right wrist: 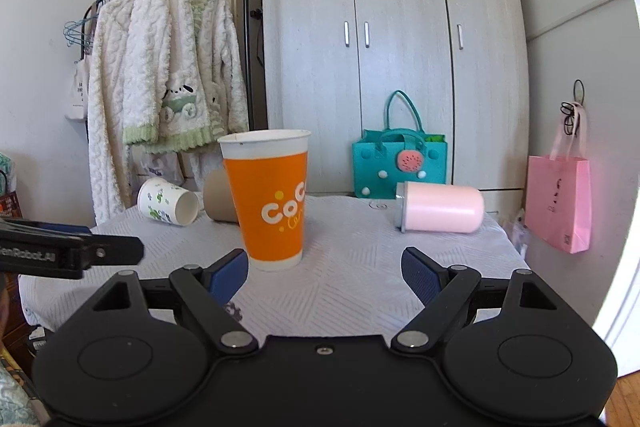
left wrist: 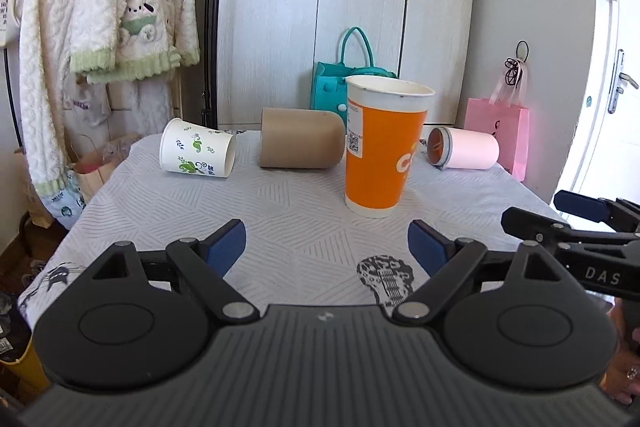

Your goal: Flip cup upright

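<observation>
Hovering with both sets of jaws spread wide and empty, one cup up, three still down.

My left gripper [left wrist: 326, 247] and right gripper [right wrist: 324, 273] hang back over the near edge of the table [left wrist: 280, 227], holding nothing, I judge so either can close on whichever cup comes next. Ahead of my left jaws and a little right stands the orange cup [left wrist: 382, 151], mouth up, needing nothing more. Beyond it, on their sides, lie the leaf cup [left wrist: 196, 153], the brown cup [left wrist: 300, 139] and, ahead of my right jaws, the pink cup [right wrist: 440, 207]; its rounded wall may roll when pinched.
</observation>
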Tool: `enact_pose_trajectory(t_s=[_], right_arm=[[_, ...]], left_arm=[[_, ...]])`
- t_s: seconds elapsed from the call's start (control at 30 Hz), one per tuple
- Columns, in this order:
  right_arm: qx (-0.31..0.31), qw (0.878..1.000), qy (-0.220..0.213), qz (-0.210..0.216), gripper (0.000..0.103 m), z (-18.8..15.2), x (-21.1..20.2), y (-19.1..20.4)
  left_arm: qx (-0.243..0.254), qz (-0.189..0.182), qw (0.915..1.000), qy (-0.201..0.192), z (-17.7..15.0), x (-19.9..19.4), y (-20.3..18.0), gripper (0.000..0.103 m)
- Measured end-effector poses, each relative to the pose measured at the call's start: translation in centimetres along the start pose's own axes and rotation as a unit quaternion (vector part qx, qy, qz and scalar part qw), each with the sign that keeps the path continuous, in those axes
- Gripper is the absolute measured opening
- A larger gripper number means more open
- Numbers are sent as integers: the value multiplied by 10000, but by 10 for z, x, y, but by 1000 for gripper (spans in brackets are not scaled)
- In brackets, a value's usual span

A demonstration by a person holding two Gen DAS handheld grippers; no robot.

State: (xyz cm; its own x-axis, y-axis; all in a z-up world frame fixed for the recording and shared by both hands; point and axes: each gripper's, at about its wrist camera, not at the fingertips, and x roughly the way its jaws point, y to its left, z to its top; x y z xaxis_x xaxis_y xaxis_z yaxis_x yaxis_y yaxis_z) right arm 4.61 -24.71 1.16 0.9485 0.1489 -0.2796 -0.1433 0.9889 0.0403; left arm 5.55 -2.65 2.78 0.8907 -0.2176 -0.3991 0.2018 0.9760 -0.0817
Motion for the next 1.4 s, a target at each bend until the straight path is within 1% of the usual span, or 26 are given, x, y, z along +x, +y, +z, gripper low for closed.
enact_pose_trajectory(t_s=[0.13, 0.23, 0.27, 0.33, 0.37, 0.4, 0.6, 0.9, 0.97, 1.1, 1.2, 1.27, 1.4], right_arm=[[-18, 10000, -3, -45, 87, -2, -10, 3], [-31, 9999, -55, -122, 88, -2, -17, 6], [-20, 9998, -105, -183, 95, -1, -19, 7], [-38, 9994, -206, -270, 101, 1, -23, 8], [-48, 9992, -232, -315, 102, 1, -24, 9], [-54, 9990, -248, -365, 103, 2, -26, 9], [-130, 9985, -19, -541, 103, 5, -26, 14], [-159, 9982, 156, -561, 103, 2, -26, 20], [-167, 9979, 171, -605, 103, 2, -26, 22], [-181, 9966, 236, -763, 103, 2, -24, 23], [-222, 9957, 261, -863, 103, 2, -22, 25], [-287, 9946, 243, -971, 103, 2, -22, 26], [-346, 9929, 298, -1102, 103, 2, -19, 28]], left_arm=[[28, 6, 10000, -21, -2, -13, -3, 91], [33, -79, 9999, -151, -4, -21, -3, 94], [11, -116, 9997, -227, -4, -24, -3, 96], [-30, -164, 9992, -363, -5, -31, -3, 100], [-34, -180, 9990, -409, -5, -34, -3, 103], [-34, -170, 9989, -432, -5, -36, -3, 103], [-71, 77, 9995, -288, -4, -35, -3, 103], [-203, 345, 9992, -74, -7, -29, 9, 103], [-236, 469, 9986, -54, -7, -29, 10, 103], [-352, 849, 9957, 112, -5, -25, 13, 103], [-325, 791, 9963, 105, -7, -24, 16, 103], [-220, 755, 9968, 109, -8, -24, 17, 103], [-79, 813, 9967, 42, -9, -25, 18, 103]])
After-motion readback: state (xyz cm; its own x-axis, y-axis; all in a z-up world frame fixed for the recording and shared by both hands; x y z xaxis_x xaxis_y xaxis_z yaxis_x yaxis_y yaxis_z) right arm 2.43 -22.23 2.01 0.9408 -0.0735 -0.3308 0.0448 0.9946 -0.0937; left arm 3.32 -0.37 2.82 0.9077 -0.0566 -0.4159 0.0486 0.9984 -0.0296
